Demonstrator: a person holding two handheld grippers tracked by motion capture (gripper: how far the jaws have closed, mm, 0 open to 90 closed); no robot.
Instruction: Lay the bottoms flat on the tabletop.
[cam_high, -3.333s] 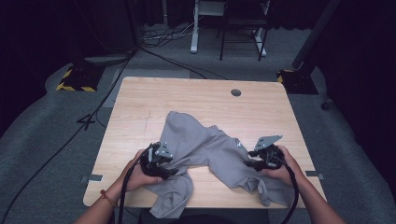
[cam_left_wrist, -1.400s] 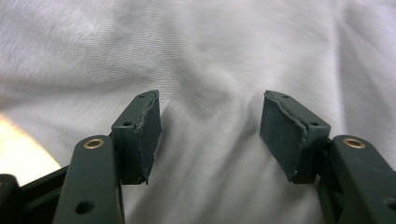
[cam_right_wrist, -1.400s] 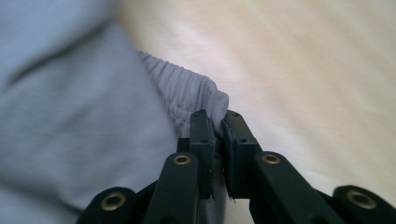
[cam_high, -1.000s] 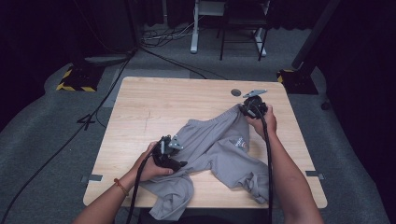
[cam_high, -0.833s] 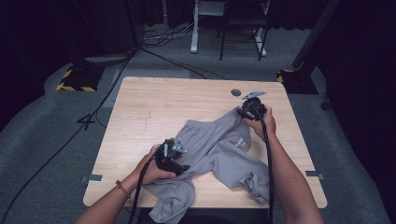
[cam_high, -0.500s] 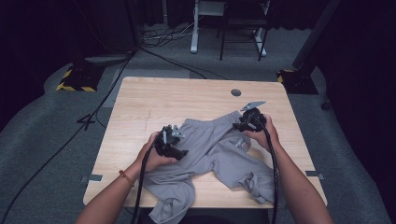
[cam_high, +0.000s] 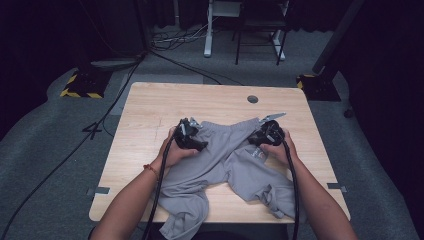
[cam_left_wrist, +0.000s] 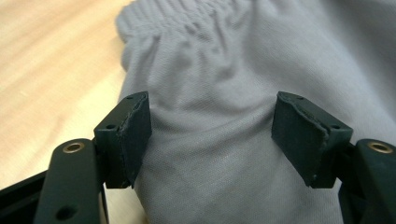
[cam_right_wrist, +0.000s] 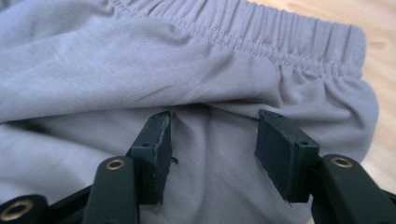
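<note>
Two grippers sit on a pair of grey trousers (cam_high: 225, 160) in the high view: the left gripper (cam_high: 189, 136) at the waist's left end, the right gripper (cam_high: 265, 134) at its right end. The garment lies on the wooden table (cam_high: 150, 115) with its waistband toward the far edge and both legs running back toward the person, one leg end hanging over the near edge. It looks light, limp and easily bunched, so I judge it will sag wherever it is unsupported.

Seen from the left gripper view, the jaws stand spread wide with smooth grey cloth between them, nothing pinched. The gathered elastic waistband (cam_left_wrist: 187, 18) lies just beyond, and bare tabletop shows at the left.

Seen from the right gripper view, the jaws are likewise spread over the cloth, a fold running just ahead of their tips. The ribbed, stitched band crosses the top; being thicker and firmer than the thin fabric, it seems the best place to grip.
</note>
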